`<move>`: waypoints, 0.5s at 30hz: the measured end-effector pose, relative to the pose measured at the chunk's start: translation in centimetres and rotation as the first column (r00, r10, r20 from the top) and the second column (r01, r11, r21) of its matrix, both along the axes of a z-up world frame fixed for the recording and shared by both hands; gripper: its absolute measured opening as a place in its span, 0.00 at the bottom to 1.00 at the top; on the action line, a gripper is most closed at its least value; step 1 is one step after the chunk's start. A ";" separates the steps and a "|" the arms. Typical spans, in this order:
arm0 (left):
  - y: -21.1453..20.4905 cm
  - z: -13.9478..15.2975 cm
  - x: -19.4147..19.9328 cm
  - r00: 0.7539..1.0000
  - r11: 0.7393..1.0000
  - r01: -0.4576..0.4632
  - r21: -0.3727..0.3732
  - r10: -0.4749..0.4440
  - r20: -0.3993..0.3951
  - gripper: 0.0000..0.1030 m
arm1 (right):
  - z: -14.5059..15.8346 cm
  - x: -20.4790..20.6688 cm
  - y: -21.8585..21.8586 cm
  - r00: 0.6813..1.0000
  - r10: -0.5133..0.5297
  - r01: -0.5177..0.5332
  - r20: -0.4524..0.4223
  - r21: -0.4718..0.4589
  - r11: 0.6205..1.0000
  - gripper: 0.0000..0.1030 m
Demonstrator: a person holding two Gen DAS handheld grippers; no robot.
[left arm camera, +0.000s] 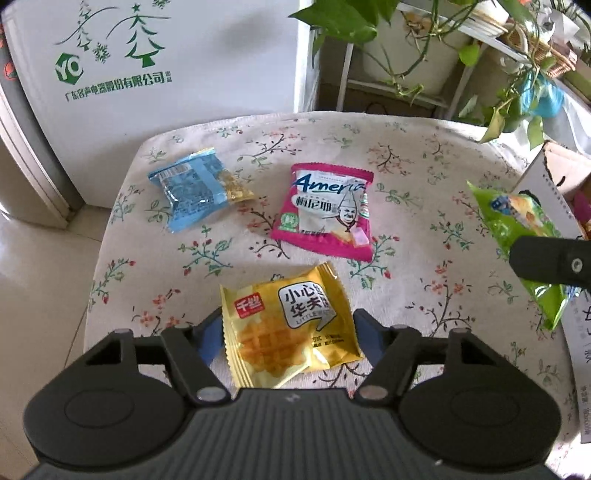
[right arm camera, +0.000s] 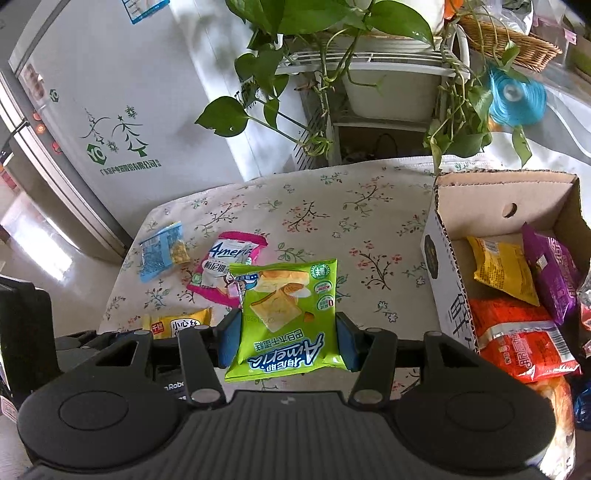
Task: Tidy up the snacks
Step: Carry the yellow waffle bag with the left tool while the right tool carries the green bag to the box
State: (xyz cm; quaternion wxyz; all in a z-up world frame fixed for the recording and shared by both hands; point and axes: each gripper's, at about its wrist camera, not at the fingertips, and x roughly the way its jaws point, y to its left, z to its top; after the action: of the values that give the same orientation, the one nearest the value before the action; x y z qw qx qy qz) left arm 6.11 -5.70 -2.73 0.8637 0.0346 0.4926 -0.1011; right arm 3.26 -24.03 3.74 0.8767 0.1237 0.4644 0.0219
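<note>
Closest in, each gripper has a snack between its blue pads. The left gripper has its fingers on either side of a yellow waffle packet, which looks to lie on the flowered cloth of the bench; the pads touch or nearly touch its edges, but whether they are already clenched on it I cannot tell. The right gripper is clamped on a green cake packet, gripped by its side edges with the print upside down to the camera and raised off the cloth, probably so it can be carried flat across to the box. To the right, just beside that hand, stands an open cardboard box on the bench, already holding a yellow bag, a purple bag and an orange-red bag; this looks like the place where the snacks are being gathered. Farther out on the cloth, a pink packet and a blue packet lie apart from each other, waiting their turn. Behind the bench are a white fridge with green tree print and a trailing green plant on a white rack.
</note>
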 end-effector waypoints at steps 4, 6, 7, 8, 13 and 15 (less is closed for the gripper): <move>0.6 0.5 0.1 1.000 0.999 -0.021 -0.044 0.020 -0.018 0.66 | 0.2 -0.1 0.1 1.000 0.010 -0.010 0.005 0.004 1.000 0.58; 0.9 0.7 0.0 0.999 0.998 -0.030 -0.051 0.029 -0.016 0.66 | 0.3 -0.2 0.3 1.000 0.020 -0.020 0.008 0.002 1.000 0.57; 1.0 0.8 0.0 0.999 0.998 -0.034 -0.055 0.033 -0.016 0.66 | 0.4 -0.2 0.3 1.000 0.024 -0.024 0.009 0.005 1.000 0.57; 1.1 0.9 -0.1 0.999 0.997 -0.037 -0.060 0.036 -0.016 0.66 | 0.4 -0.2 0.3 1.000 0.028 -0.028 0.008 0.012 1.000 0.58; 1.7 1.5 -0.3 0.998 0.993 -0.061 -0.103 0.060 -0.016 0.66 | 0.6 -0.4 0.4 0.999 0.040 -0.040 0.010 0.017 0.999 0.58; 1.7 2.0 -0.4 0.998 0.992 -0.058 -0.109 0.058 -0.001 0.66 | 0.8 -0.5 0.4 0.999 0.044 -0.044 0.015 0.021 0.999 0.57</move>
State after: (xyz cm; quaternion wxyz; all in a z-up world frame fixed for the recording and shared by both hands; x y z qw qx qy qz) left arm 5.70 -3.98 -0.70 0.8675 -0.0268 0.4860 -0.1028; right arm 2.75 -23.59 4.57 0.8780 0.1228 0.4602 0.0472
